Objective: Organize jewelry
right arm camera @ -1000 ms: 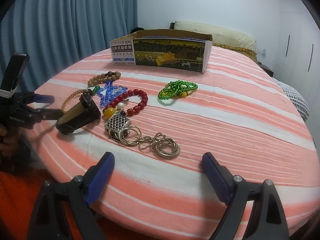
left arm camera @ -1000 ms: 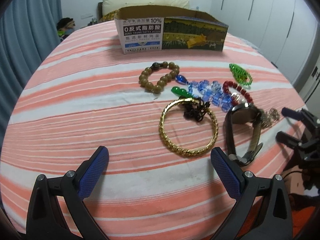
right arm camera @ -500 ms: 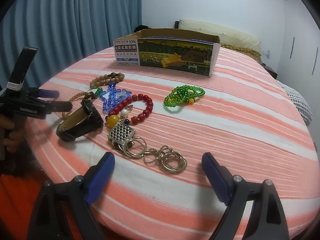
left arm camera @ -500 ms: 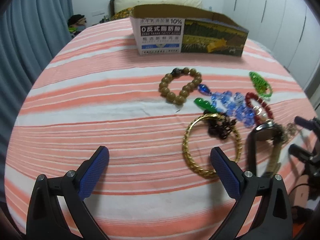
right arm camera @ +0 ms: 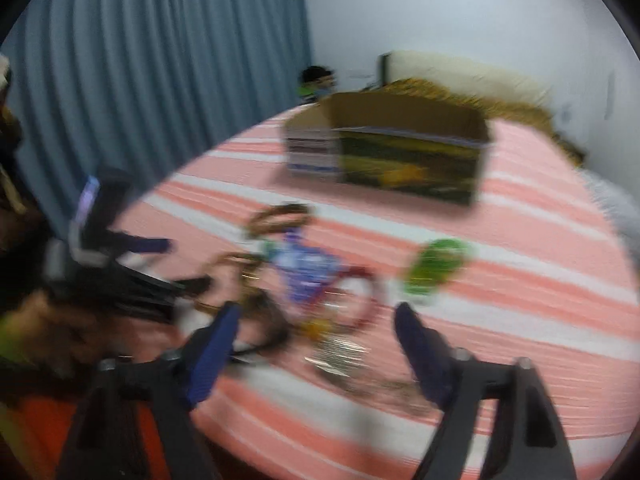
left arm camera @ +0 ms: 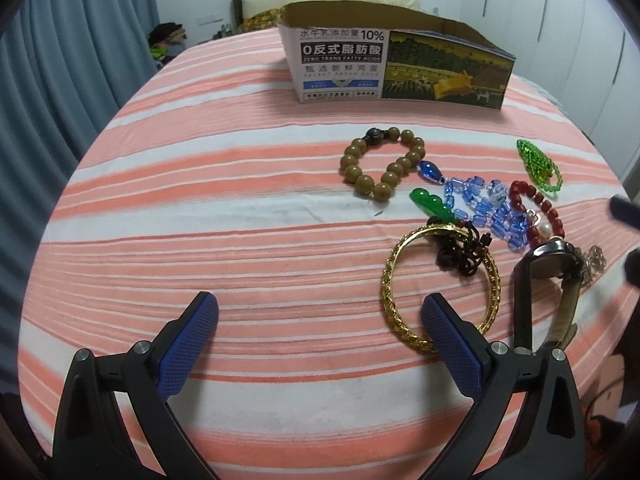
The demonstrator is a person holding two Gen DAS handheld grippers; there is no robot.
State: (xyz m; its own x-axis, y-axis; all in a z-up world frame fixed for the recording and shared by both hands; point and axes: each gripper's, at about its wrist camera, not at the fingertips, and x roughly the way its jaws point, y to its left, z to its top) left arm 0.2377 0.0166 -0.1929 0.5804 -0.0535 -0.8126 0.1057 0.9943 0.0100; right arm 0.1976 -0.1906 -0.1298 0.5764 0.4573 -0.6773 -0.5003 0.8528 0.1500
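— So what's different from a moment ago?

— Both my grippers have shifted. My left gripper (left arm camera: 318,334) has slid leftward, so the gold bangle (left arm camera: 440,288) now sits by its right finger instead of between the two. Its jaws are spread wide, holding nothing.

— And the right?

— My right gripper (right arm camera: 316,344) has swung fast toward the pile; its view is smeared with motion. It's spread too, empty, pointing over the red bead bracelet (right arm camera: 360,296) and the blurred metal chain (right arm camera: 340,356).

— Where's everything else?

— All of it lies on the striped bed (left arm camera: 220,220): brown bead bracelet (left arm camera: 382,166), blue crystal strand (left arm camera: 484,204), green bead bracelet (left arm camera: 538,164), wristwatch (left arm camera: 548,280). The cardboard box (left arm camera: 394,64) stands behind, well apart. Nothing looks sorted yet; I'd guess the right side picks first.
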